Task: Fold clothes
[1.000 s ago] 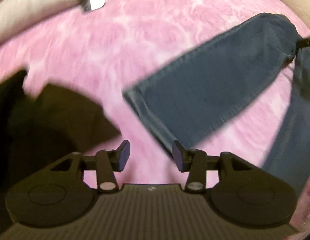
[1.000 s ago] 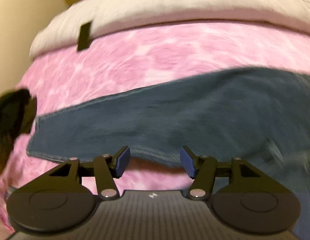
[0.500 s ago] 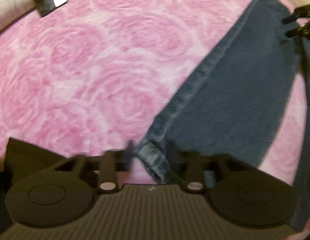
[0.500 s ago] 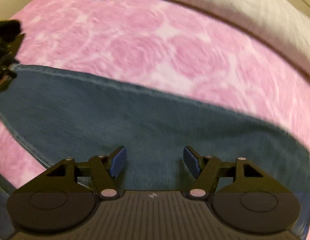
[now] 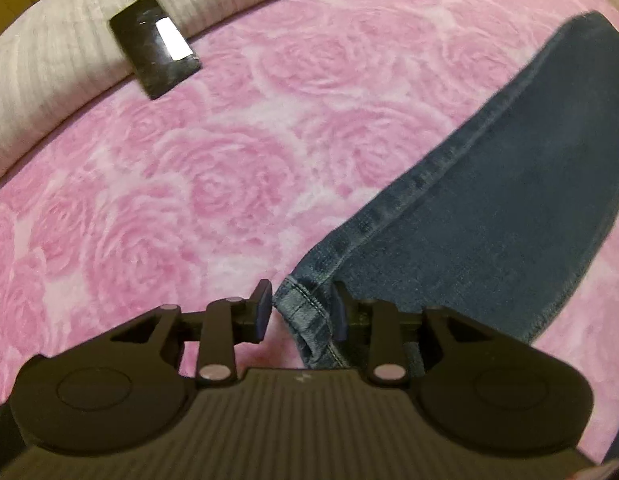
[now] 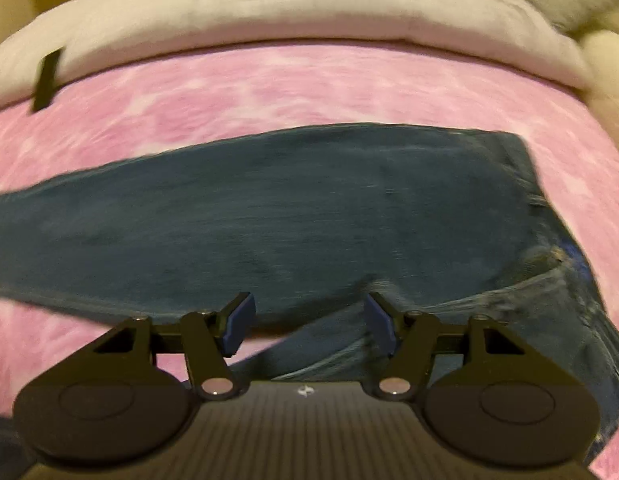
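Observation:
Blue jeans (image 5: pixel 489 200) lie flat on a pink rose-patterned blanket (image 5: pixel 189 200). One leg runs from the upper right down to its hem (image 5: pixel 309 320), which sits between the fingers of my left gripper (image 5: pixel 301 312). Those jaws are narrow and opening; a thin gap shows beside the left pad (image 5: pixel 264 312). In the right wrist view the jeans (image 6: pixel 309 208) stretch across the frame, waist end to the right. My right gripper (image 6: pixel 307 320) hovers over their near edge, jaws wide and closing, with nothing pinched between them.
A black phone (image 5: pixel 155 46) lies at the blanket's far edge, half on a white quilt (image 5: pixel 49 60). The phone (image 6: pixel 47 80) and the quilt (image 6: pixel 269 8) also show in the right wrist view. Pink blanket (image 6: pixel 269 80) lies bare beyond the jeans.
My left gripper has travelled from beside a dark garment to the leg's hem and narrowed around it. The right wrist view has swung along the jeans toward the waist end.

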